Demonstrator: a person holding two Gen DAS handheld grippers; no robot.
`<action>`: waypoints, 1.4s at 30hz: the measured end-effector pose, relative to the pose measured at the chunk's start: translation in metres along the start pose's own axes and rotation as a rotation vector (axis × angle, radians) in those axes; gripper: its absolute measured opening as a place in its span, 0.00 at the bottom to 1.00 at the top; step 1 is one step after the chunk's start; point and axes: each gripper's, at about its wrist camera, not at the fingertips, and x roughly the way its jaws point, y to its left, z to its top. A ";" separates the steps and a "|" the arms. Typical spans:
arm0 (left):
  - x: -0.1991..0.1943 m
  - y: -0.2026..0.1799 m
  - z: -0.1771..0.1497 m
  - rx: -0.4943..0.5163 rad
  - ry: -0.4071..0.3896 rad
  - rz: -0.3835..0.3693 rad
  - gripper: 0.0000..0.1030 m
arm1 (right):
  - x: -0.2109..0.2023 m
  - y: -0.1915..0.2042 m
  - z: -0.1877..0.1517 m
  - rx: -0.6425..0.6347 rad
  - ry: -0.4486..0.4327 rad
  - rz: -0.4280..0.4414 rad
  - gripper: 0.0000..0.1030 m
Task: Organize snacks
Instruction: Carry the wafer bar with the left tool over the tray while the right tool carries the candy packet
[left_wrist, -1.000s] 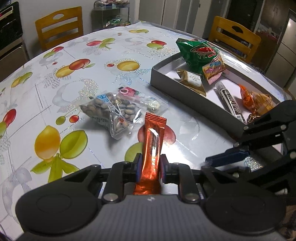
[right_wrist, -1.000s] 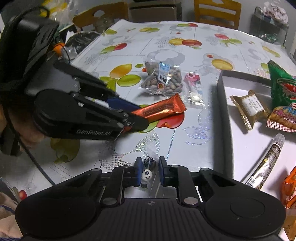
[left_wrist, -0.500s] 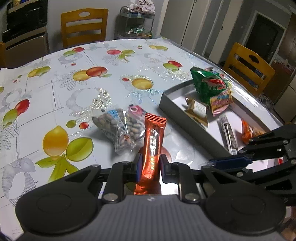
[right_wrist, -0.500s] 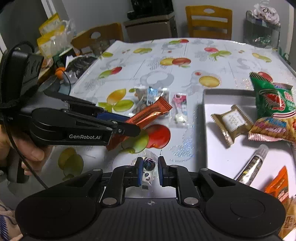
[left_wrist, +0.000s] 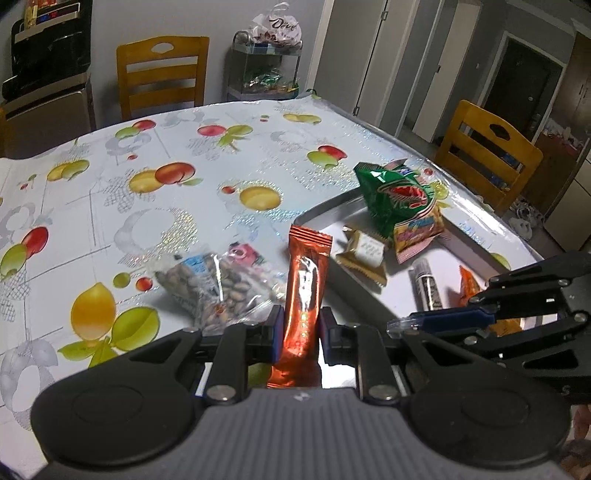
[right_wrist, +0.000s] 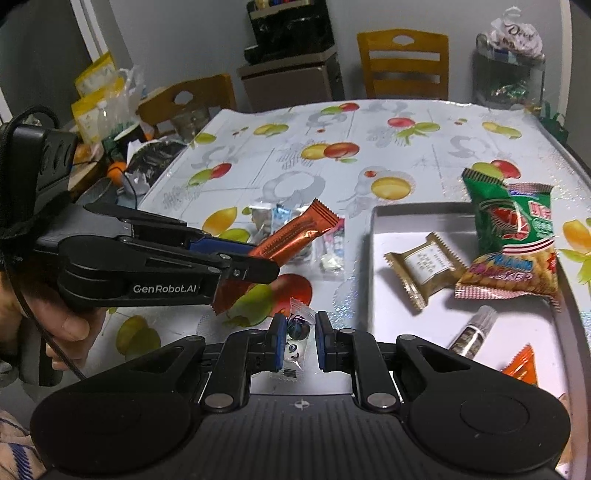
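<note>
**Both grippers loaded above the fruit-print table**

The left gripper (left_wrist: 298, 328) is clamped on an orange foil bar (left_wrist: 304, 284), its pads squeezing the lower half while the crimped top end pokes up past the fingers. The right gripper (right_wrist: 298, 341) is closed too, pinching a small clear-wrapped candy (right_wrist: 295, 332) between its blue pads. Both snacks hang clear of the table (left_wrist: 177, 184).

Down on the cloth, a clear bag of nuts (left_wrist: 207, 288) lies beside a little pink-labelled packet (left_wrist: 245, 256). To the right sits the grey tray (right_wrist: 373, 266), already holding a green snack bag (right_wrist: 506, 218), a cracker packet (right_wrist: 517, 273), a gold-wrapped square (right_wrist: 424, 269), a slim tube sachet (right_wrist: 472, 332) and an orange packet (right_wrist: 521, 365). A hand (right_wrist: 59, 325) grips the left tool's handle.
</note>
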 end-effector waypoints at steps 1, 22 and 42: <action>0.000 -0.002 0.001 0.002 -0.003 -0.002 0.15 | -0.002 -0.001 0.000 0.000 -0.005 -0.002 0.18; 0.001 -0.029 0.019 0.030 -0.036 -0.019 0.15 | -0.023 -0.025 0.006 0.026 -0.059 -0.023 0.18; 0.008 -0.060 0.033 0.049 -0.050 -0.030 0.15 | -0.034 -0.057 0.009 0.036 -0.075 -0.023 0.18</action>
